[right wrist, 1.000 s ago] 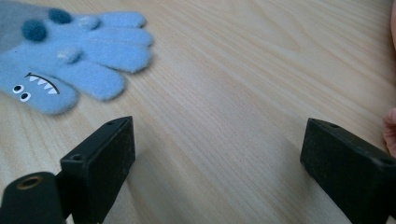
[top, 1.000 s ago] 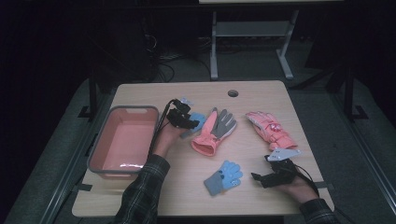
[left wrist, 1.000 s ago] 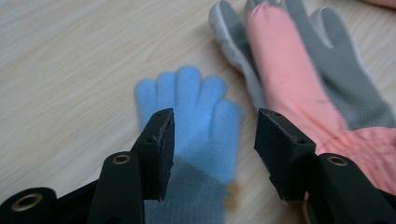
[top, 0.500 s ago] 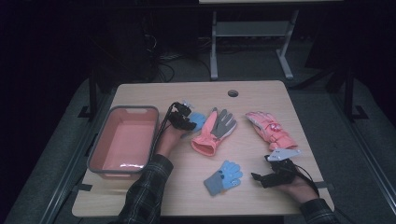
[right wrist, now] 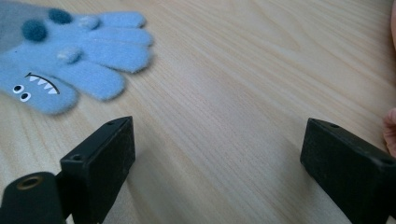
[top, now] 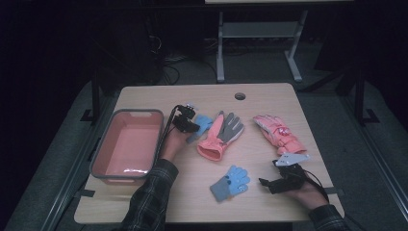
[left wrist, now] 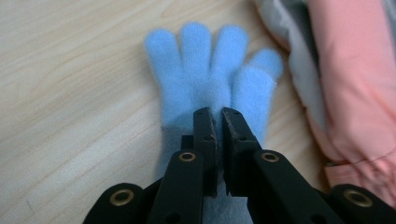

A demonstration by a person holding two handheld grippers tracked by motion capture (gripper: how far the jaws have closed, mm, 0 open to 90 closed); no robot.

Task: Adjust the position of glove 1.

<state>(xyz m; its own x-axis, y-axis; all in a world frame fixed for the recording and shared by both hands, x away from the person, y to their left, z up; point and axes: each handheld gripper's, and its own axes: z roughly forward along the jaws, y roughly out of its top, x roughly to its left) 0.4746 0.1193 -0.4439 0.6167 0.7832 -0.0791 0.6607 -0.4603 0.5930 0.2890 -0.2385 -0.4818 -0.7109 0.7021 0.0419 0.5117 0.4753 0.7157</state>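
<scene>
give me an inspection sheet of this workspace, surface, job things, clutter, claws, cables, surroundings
surface: light wooden table with a round hole near its far edge, dry, no spills seen
job's things: plain blue glove lying flat beside the pink and grey glove; salmon bin at the table's left holds nothing
clutter: blue monster-face glove near the front edge; pink glove at the right
claws: left claw shut on the plain blue glove, its jaws having just been closing; right claw open over bare wood
cables: a black cable trails from each claw
surroundings: dark room, a metal stand and loose cables on the floor behind the table
</scene>
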